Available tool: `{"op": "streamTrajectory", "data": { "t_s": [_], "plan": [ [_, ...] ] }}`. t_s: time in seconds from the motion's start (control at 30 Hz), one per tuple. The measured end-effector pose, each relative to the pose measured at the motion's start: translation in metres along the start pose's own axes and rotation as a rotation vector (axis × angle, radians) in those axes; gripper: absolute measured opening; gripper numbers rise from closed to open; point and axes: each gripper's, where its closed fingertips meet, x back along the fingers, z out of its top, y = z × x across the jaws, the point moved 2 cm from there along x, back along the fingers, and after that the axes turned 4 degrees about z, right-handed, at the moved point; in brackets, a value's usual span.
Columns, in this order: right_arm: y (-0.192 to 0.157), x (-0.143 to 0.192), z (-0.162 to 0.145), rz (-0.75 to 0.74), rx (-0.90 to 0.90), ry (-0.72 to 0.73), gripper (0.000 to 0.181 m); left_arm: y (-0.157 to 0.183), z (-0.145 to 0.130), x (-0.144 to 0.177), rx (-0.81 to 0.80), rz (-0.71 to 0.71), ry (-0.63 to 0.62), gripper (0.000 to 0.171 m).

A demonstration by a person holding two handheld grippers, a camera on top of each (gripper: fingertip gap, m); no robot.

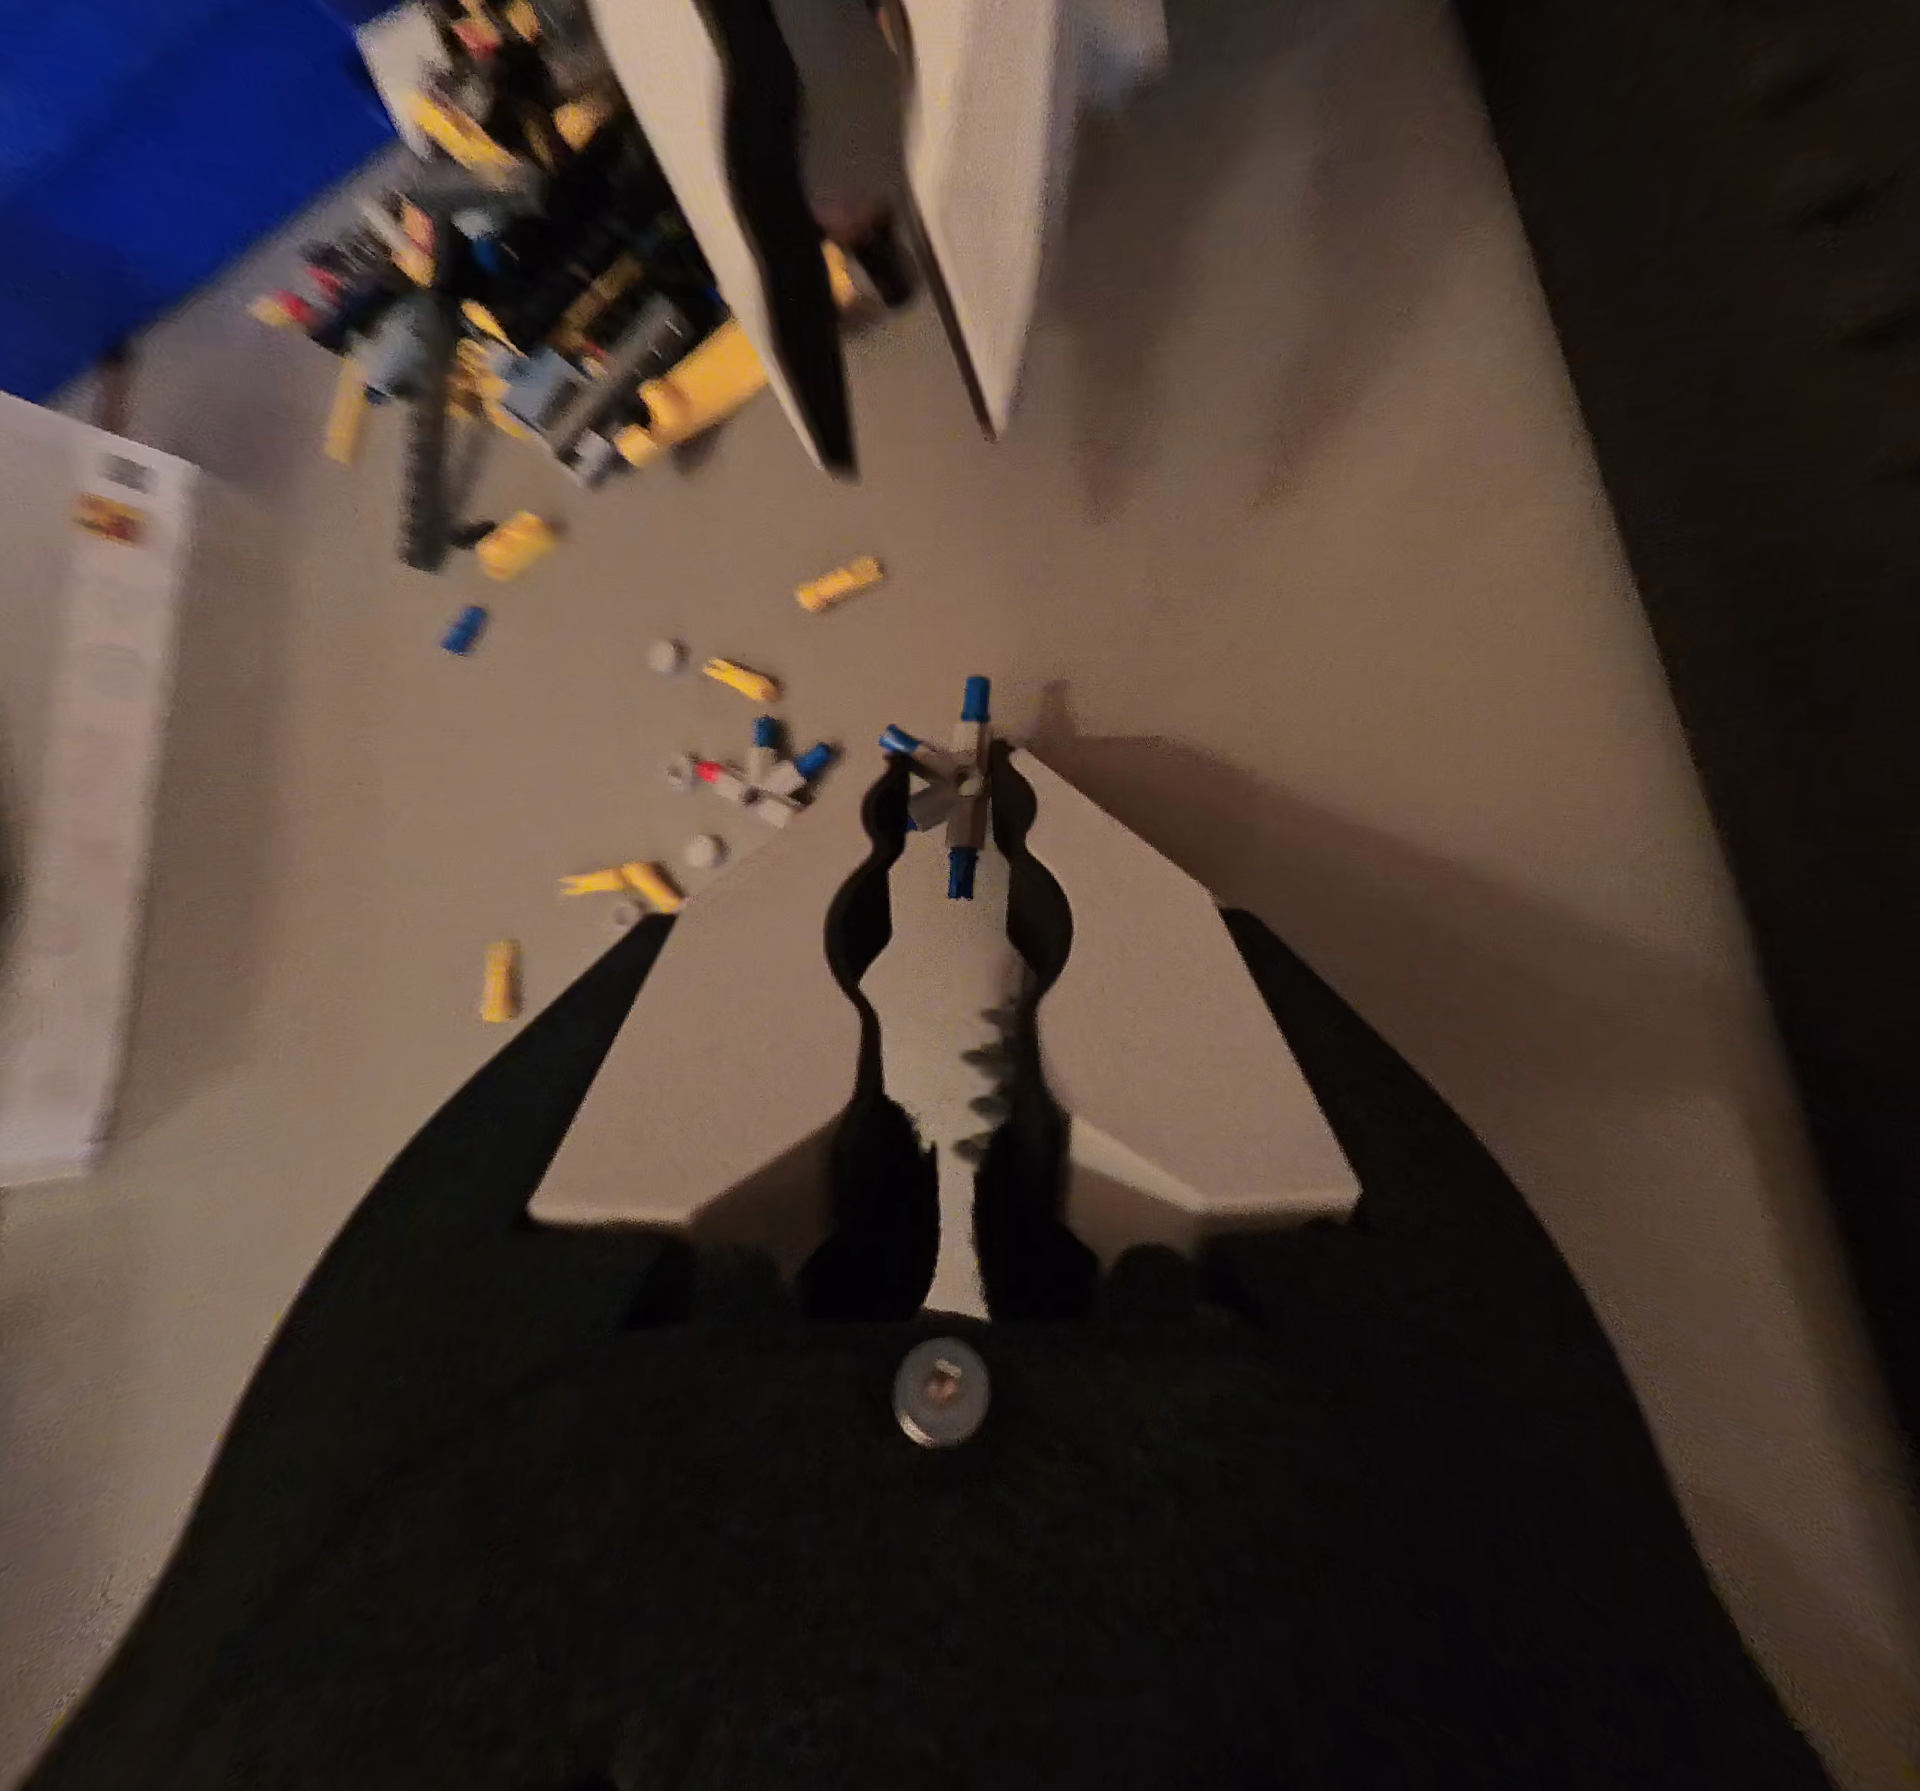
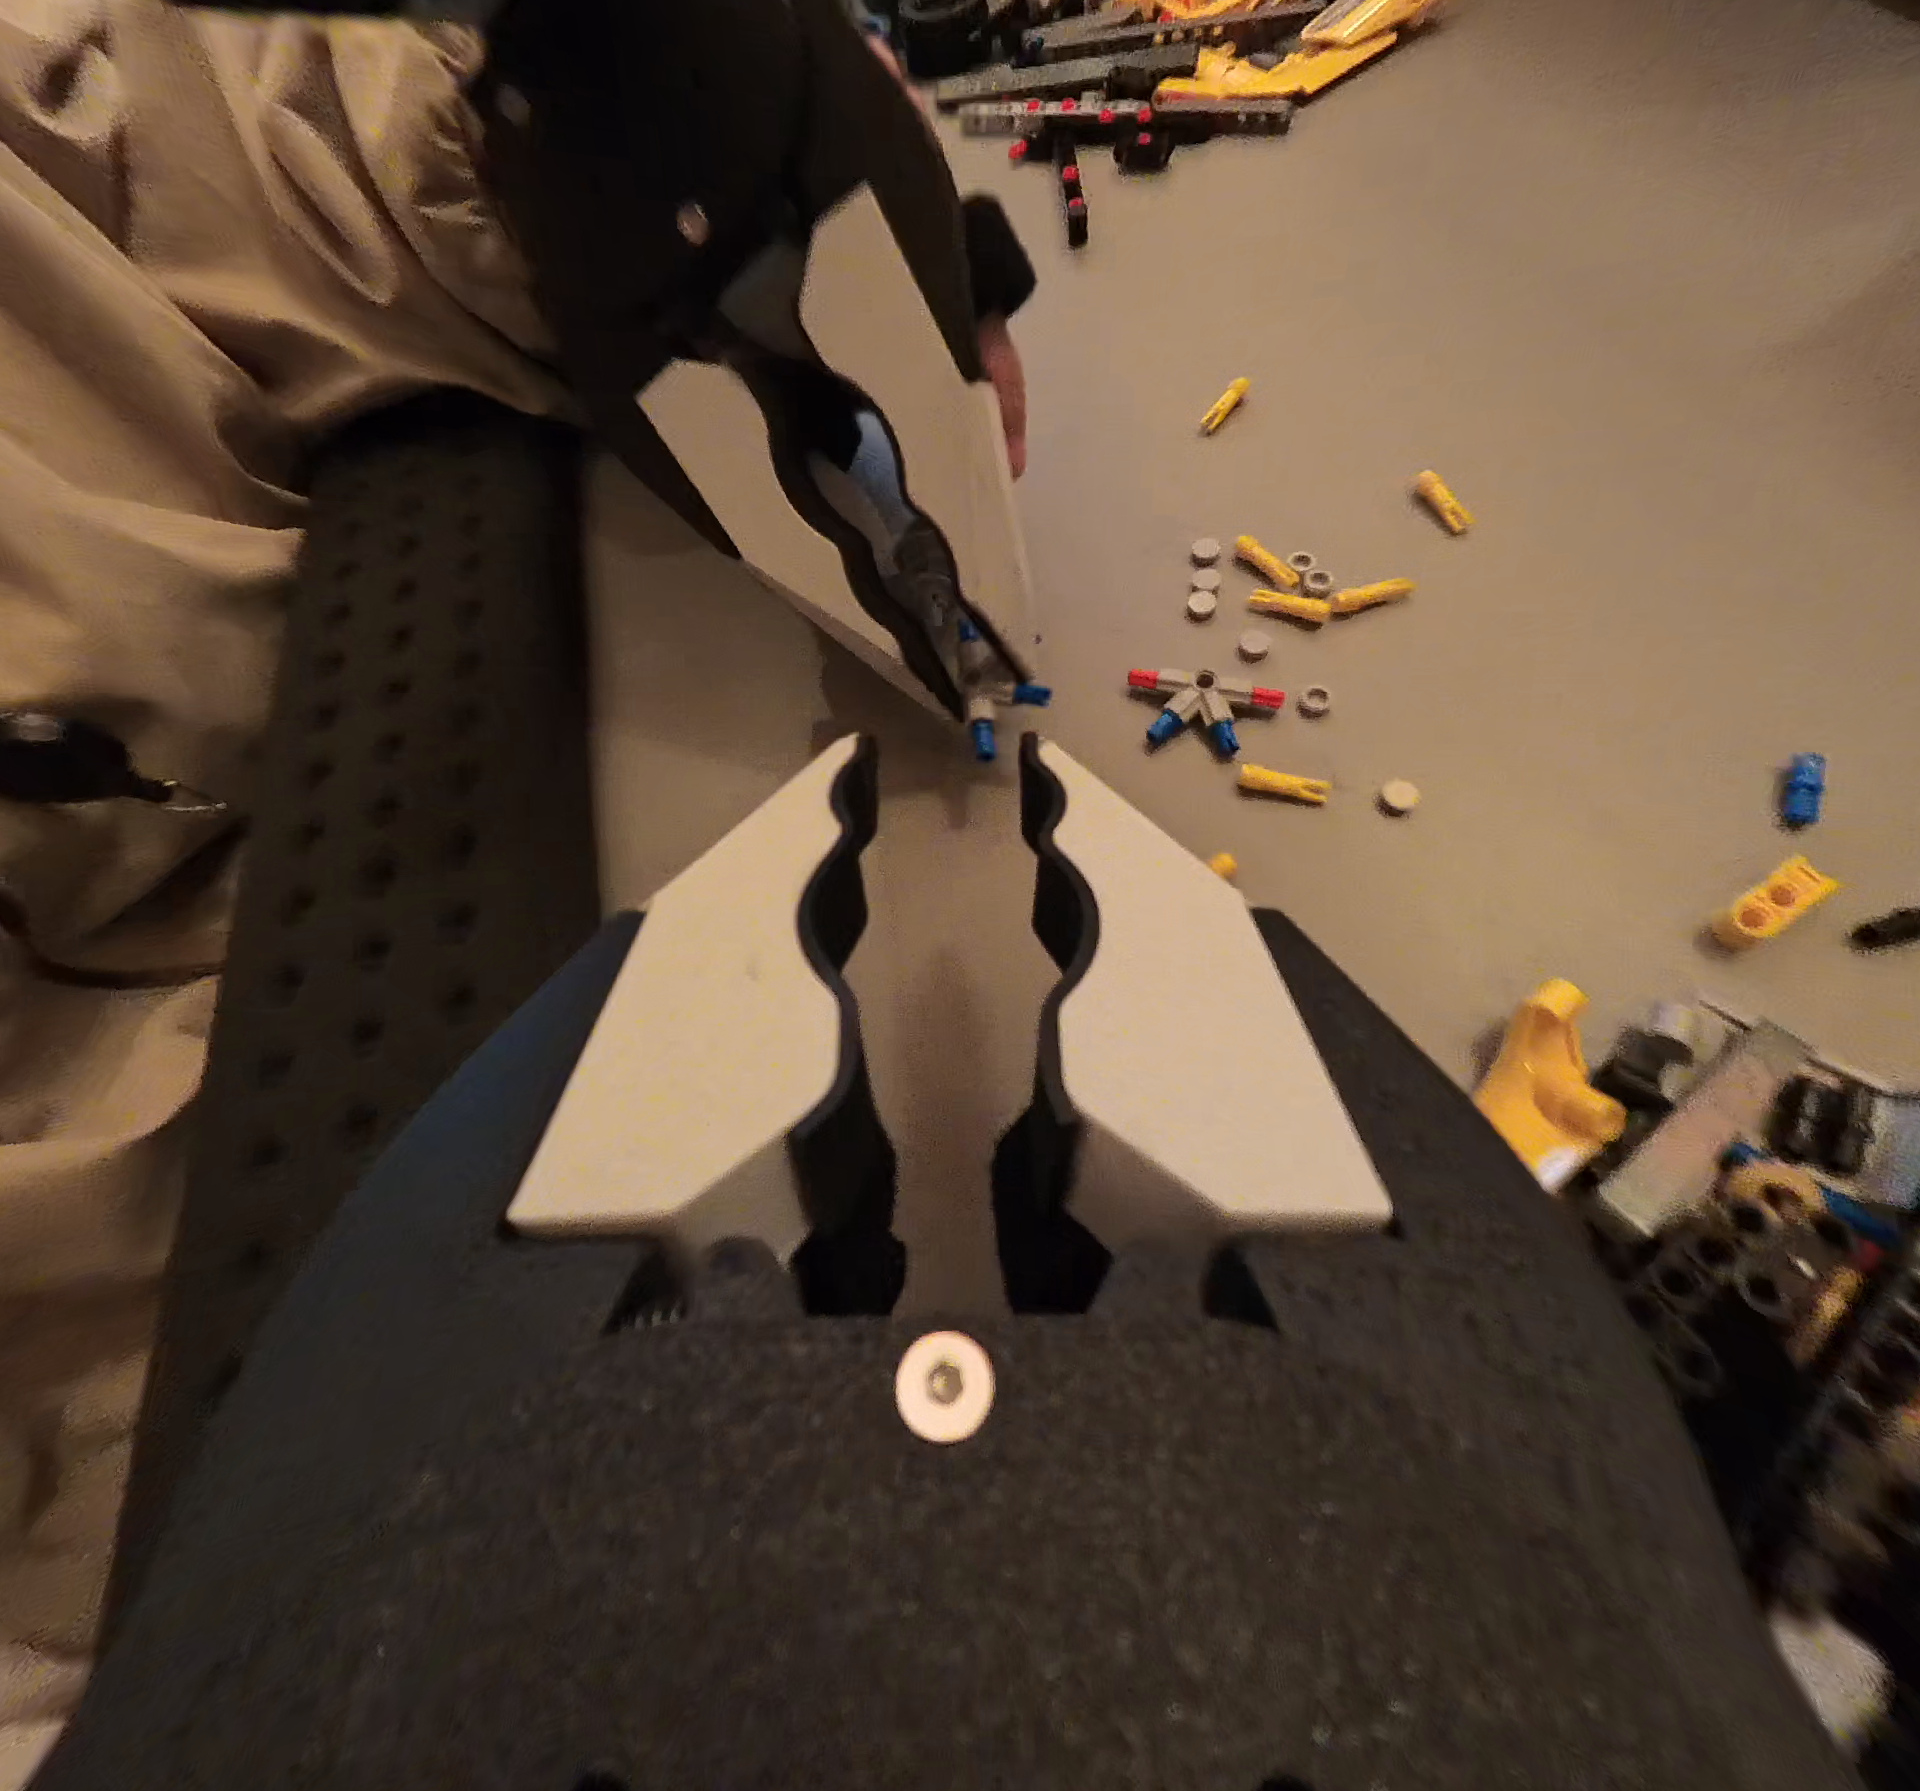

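My left gripper (image 1: 940, 770) is shut on a small grey hub piece with blue pins (image 1: 961, 785) and holds it just above the grey surface. In the right wrist view the left gripper (image 2: 992, 692) comes in from the upper left with the same piece (image 2: 987, 707) at its tips. My right gripper (image 2: 945, 754) is open and empty, its tips just short of that piece. It also shows in the left wrist view (image 1: 914, 448), pointing down from the top. A second grey hub with red and blue pins (image 2: 1205, 697) lies on the surface to the right.
Loose yellow pins (image 2: 1288, 603) and grey round pieces (image 2: 1205, 578) lie scattered. A yellow and black brick model (image 2: 1195, 48) lies at the back, a parts pile (image 2: 1714, 1170) at the right. A person's beige clothing (image 2: 156, 391) fills the left. A white booklet (image 1: 83, 785) and a blue object (image 1: 156, 131) lie left.
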Motion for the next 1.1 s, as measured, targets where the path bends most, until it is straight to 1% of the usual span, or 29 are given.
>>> {"op": "streamTrajectory", "data": {
  "t_s": [0.1, 0.13, 0.2, 0.27, 0.33, 0.5, 0.53, 0.57, 0.6, 0.73, 0.77, 0.8, 0.87, 0.97, 1.0, 1.03, 1.1],
  "plan": [
    [-0.004, -0.019, 0.003, 0.051, -0.055, 0.014, 0.026, -0.011, 0.015, 0.01, -0.032, 0.082, 0.083, 0.015],
    [-0.005, -0.021, 0.006, 0.07, -0.06, 0.028, 0.022, -0.012, 0.017, 0.012, -0.043, 0.092, 0.094, 0.015],
    [-0.003, -0.02, 0.009, 0.051, -0.048, 0.055, 0.018, -0.014, 0.018, 0.013, -0.047, 0.107, 0.104, 0.015],
    [0.005, -0.016, 0.01, -0.029, 0.002, 0.053, 0.018, -0.014, 0.019, 0.013, -0.038, 0.1, 0.109, 0.015],
    [0.008, -0.014, 0.009, -0.066, 0.045, 0.045, 0.018, -0.014, 0.019, 0.013, -0.029, 0.093, 0.115, 0.015],
    [0.003, -0.023, 0.002, -0.044, 0.059, -0.004, 0.017, -0.014, 0.021, 0.015, -0.02, 0.09, 0.131, 0.015],
    [0.004, -0.023, 0.002, -0.058, 0.072, -0.014, 0.015, -0.012, 0.021, 0.015, -0.024, 0.08, 0.131, 0.015],
    [0.005, -0.023, 0.002, -0.076, 0.088, -0.014, 0.006, -0.011, 0.021, 0.015, -0.026, 0.075, 0.129, 0.015],
    [0.005, -0.022, 0.002, -0.088, 0.107, -0.015, 0.003, -0.011, 0.021, 0.014, -0.028, 0.077, 0.13, 0.015],
    [0.003, -0.019, 0.008, -0.101, 0.161, 0.012, 0.004, -0.014, 0.024, 0.018, -0.01, 0.079, 0.155, 0.015],
    [0.002, -0.019, 0.011, -0.101, 0.162, 0.034, 0.01, -0.015, 0.025, 0.02, -0.006, 0.086, 0.163, 0.015],
    [0.001, -0.019, 0.013, -0.091, 0.153, 0.048, 0.011, -0.016, 0.026, 0.021, -0.006, 0.086, 0.172, 0.015],
    [0.0, -0.019, 0.013, -0.093, 0.164, 0.042, 0.005, -0.014, 0.027, 0.021, 0.007, 0.068, 0.18, 0.015],
    [-0.001, -0.019, 0.012, -0.089, 0.185, 0.042, 0.004, -0.013, 0.026, 0.021, 0.016, 0.051, 0.182, 0.015],
    [-0.001, -0.019, 0.012, -0.09, 0.194, 0.035, 0.003, -0.013, 0.026, 0.021, 0.058, 0.037, 0.19, 0.015],
    [0.0, -0.018, 0.013, -0.104, 0.208, 0.037, 0.003, -0.016, 0.026, 0.021, 0.132, 0.018, 0.208, 0.015],
    [0.004, -0.013, 0.02, -0.154, 0.244, 0.068, 0.003, -0.028, 0.032, 0.025, 0.356, -0.035, 0.28, 0.018]
  ]
}}
